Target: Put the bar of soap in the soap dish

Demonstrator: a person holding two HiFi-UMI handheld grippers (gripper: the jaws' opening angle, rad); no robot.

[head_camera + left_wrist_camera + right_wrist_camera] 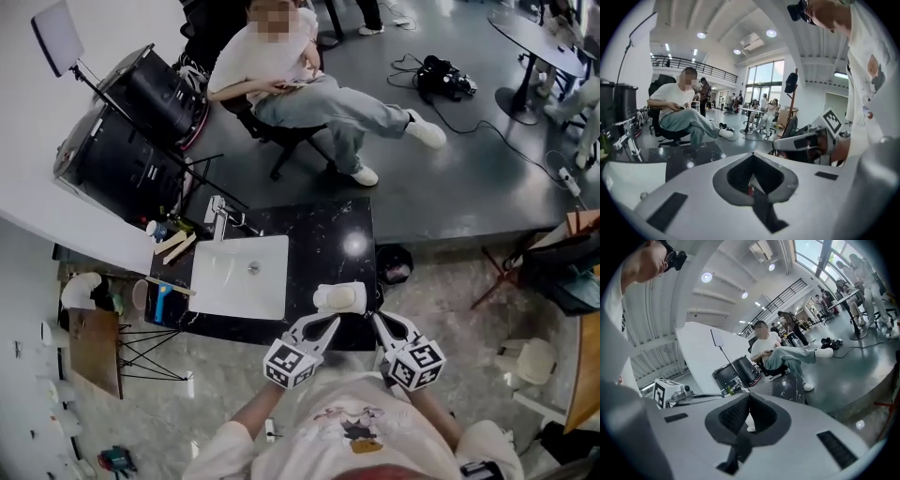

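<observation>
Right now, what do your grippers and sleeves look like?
The left gripper and right gripper are white, with dark pads and a cube of black-and-white square markers each. The T-shirt is white, short-sleeved, with a print.

- Head view is bright and even, with one white glare spot on the black counter (354, 246)
- Round ceiling lights (701, 35) and tall windows (764, 79) light the room
- Both gripper views bend strongly, with black corners
- The left gripper (751, 154) looks soft and blurred close to the lens
</observation>
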